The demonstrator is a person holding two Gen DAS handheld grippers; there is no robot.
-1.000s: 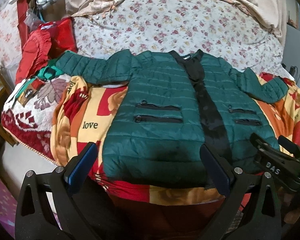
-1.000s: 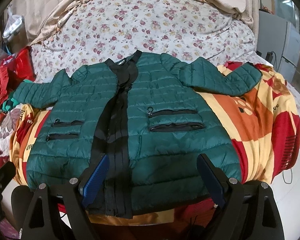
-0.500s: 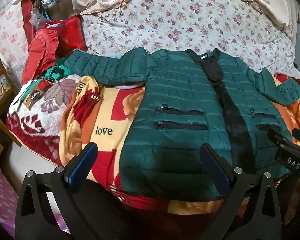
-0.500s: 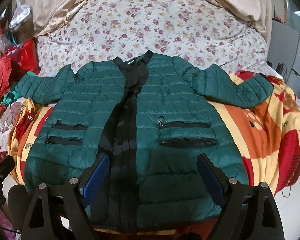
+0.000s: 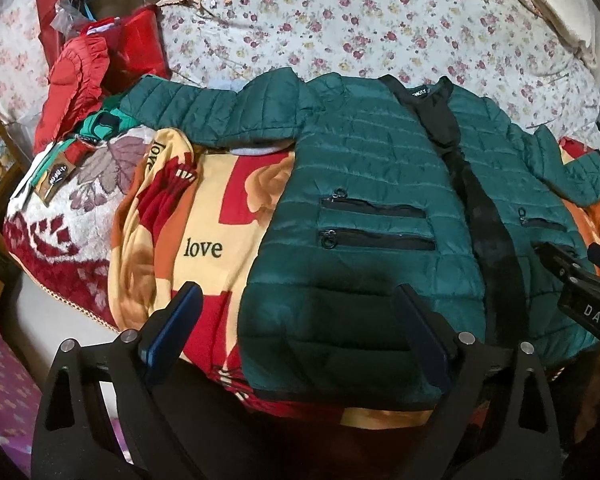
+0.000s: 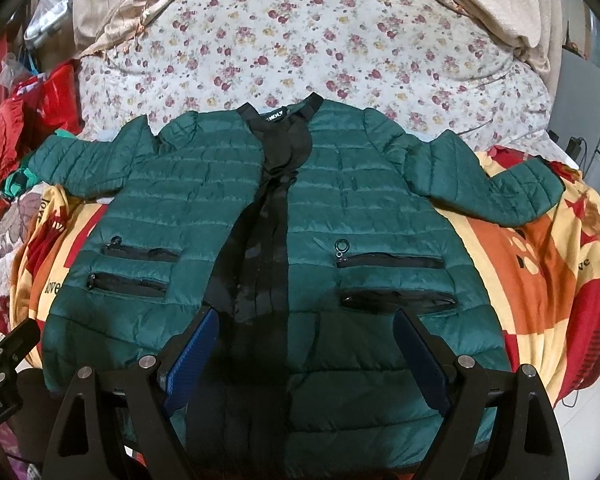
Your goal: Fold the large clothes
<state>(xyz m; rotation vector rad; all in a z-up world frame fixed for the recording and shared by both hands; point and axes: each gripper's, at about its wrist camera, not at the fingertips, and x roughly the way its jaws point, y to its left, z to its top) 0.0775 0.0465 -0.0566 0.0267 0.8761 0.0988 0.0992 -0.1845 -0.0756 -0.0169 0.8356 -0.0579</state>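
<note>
Jacket: dark green quilted shell, black centre placket and collar, black pocket zips. Blanket beneath the jacket: yellow, orange and red floral print with black "love" lettering. Bedsheet beyond the jacket collar: white with small maroon and yellow flowers. Garments off the jacket's sleeve in the left wrist view: red. Gripper pads: blue, on black frames.

Dim indoor light, heavy fisheye warping
</note>
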